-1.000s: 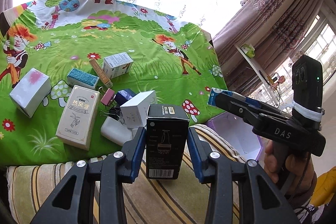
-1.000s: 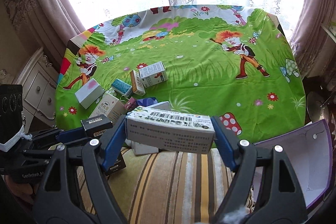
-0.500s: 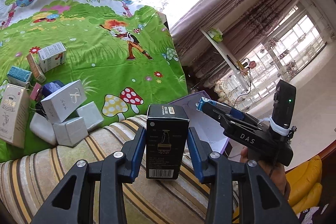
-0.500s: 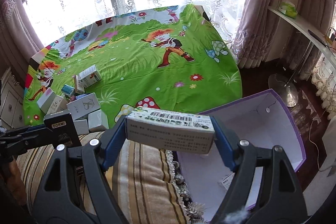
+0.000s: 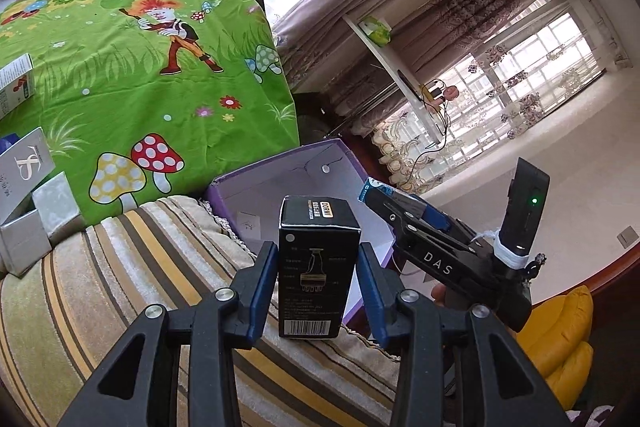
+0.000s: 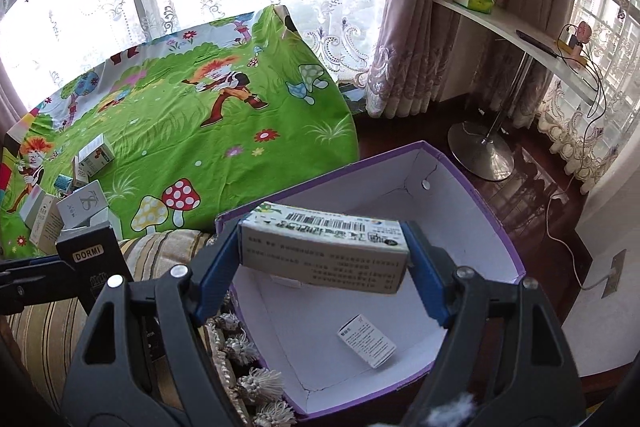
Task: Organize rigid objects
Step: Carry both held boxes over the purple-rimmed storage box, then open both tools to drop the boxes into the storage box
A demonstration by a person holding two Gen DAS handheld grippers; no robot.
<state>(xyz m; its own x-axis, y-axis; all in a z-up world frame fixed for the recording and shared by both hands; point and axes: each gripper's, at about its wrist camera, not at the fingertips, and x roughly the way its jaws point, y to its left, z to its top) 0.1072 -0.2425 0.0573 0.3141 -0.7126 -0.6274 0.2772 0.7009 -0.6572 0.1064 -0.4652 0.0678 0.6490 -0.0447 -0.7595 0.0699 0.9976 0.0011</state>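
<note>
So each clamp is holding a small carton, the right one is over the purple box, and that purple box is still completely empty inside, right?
Not quite. The purple box is not empty: the right wrist view shows one small white carton already lying on its floor. The rest holds: the right gripper grips a white carton above it, and the left gripper grips a black carton.

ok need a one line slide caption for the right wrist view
Right gripper holds a white barcoded carton above the open purple box.

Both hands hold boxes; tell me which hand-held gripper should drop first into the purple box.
Right: its hand-held gripper holds the white barcode carton over the purple box; the left's black carton hangs above the striped cushion.
</note>
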